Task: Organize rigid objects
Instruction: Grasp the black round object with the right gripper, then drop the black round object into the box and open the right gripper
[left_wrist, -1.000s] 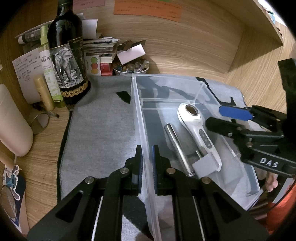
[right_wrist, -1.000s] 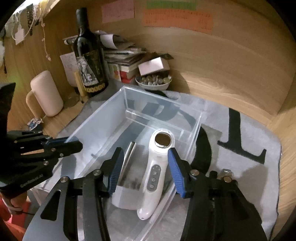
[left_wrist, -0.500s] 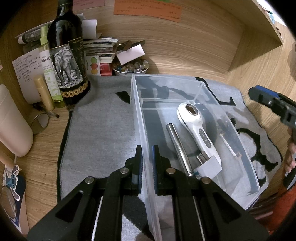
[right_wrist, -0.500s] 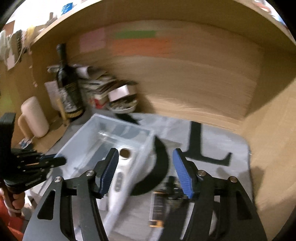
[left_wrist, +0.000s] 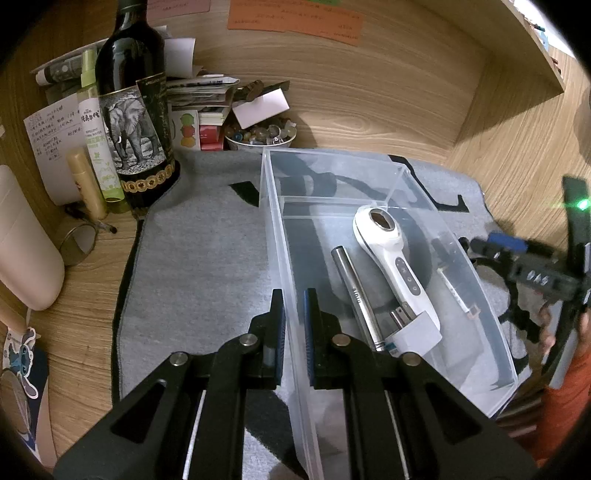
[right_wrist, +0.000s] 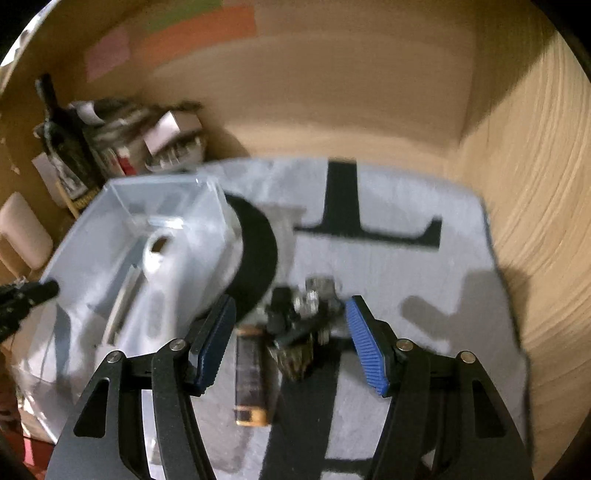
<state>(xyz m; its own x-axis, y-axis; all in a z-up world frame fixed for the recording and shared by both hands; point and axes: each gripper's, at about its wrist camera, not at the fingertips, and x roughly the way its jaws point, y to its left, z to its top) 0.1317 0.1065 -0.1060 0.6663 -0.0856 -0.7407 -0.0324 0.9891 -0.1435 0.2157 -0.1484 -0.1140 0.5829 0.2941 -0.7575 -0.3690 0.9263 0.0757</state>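
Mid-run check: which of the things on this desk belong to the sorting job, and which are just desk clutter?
Job:
clear bin, clamped at its near wall by the left gripper
white handheld device, metal tube, white plug inside it
keys and dark bar on the mat, before the open right gripper

Clutter:
wine bottle
trinket bowl
spray bottle

A home desk nook: wine bottle (left_wrist: 135, 110), sticky notes (left_wrist: 295, 18), stacked papers (left_wrist: 199, 92).

Both wrist cameras look steeply down along their claws, close above the clear bin (left_wrist: 391, 177) (right_wrist: 162, 192): one from its left wall, one from its right side.
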